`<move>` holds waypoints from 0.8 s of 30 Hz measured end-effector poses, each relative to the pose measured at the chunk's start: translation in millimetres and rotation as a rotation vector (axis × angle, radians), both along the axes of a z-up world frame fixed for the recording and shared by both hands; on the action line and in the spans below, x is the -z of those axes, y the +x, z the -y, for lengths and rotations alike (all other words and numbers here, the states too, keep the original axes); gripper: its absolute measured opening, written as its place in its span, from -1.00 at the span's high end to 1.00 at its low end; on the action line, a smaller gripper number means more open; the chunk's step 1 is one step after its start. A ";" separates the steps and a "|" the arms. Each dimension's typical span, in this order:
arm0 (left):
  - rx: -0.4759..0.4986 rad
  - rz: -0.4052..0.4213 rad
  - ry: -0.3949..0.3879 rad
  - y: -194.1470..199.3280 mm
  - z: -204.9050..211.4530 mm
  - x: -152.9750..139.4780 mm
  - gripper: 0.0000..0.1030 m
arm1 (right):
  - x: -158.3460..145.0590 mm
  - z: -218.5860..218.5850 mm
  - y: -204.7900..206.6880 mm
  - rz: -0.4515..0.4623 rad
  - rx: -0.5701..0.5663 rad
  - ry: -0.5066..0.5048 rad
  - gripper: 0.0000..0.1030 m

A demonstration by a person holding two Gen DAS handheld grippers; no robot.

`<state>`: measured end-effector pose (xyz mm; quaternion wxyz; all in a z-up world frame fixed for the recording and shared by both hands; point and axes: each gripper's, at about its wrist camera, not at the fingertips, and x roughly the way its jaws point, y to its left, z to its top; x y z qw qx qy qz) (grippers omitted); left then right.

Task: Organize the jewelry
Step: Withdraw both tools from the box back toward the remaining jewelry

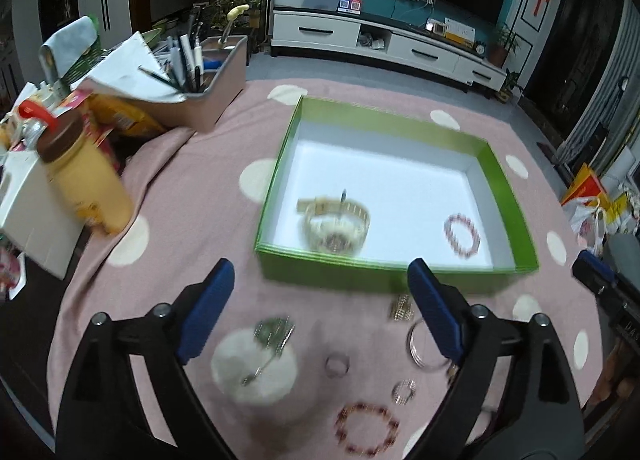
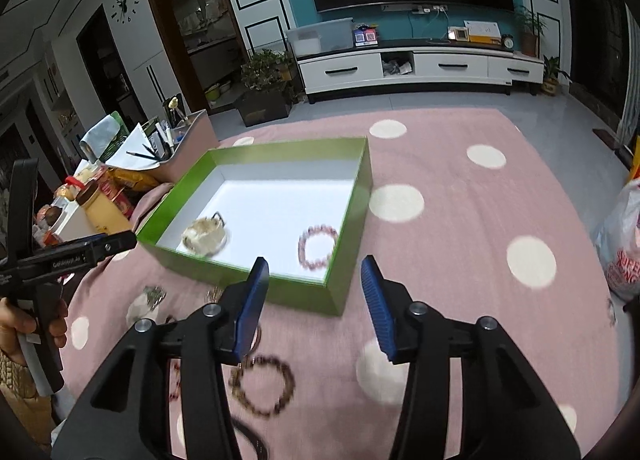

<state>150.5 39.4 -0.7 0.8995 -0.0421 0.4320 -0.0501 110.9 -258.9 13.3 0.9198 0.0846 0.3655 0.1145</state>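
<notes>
A green box [image 1: 280,164] [image 2: 352,220] with a white floor sits on the pink dotted cloth. In it lie a gold watch [image 1: 336,224] [image 2: 206,238] and a pink bead bracelet [image 1: 462,235] [image 2: 318,246]. My left gripper [image 1: 320,272] is open and empty, above the loose jewelry in front of the box: a silver brooch [image 1: 272,334], a small ring [image 1: 337,365], a gold clasp piece [image 1: 401,308], a silver bangle [image 1: 418,344], a sparkly ring [image 1: 404,392] and a red bead bracelet [image 1: 367,428]. My right gripper [image 2: 316,270] is open and empty over the box's near corner. A brown bead bracelet [image 2: 262,384] lies below it.
A yellow bottle [image 1: 86,184], snack packs and a pen caddy [image 1: 216,76] crowd the left side of the table. A white plastic bag [image 2: 620,244] lies at the right edge. The left gripper's body [image 2: 60,256] shows at the left of the right wrist view.
</notes>
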 end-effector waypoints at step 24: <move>0.083 0.001 0.112 -131.2 15.6 38.2 -0.96 | 36.8 -27.2 -102.4 -0.147 -0.130 0.021 -0.15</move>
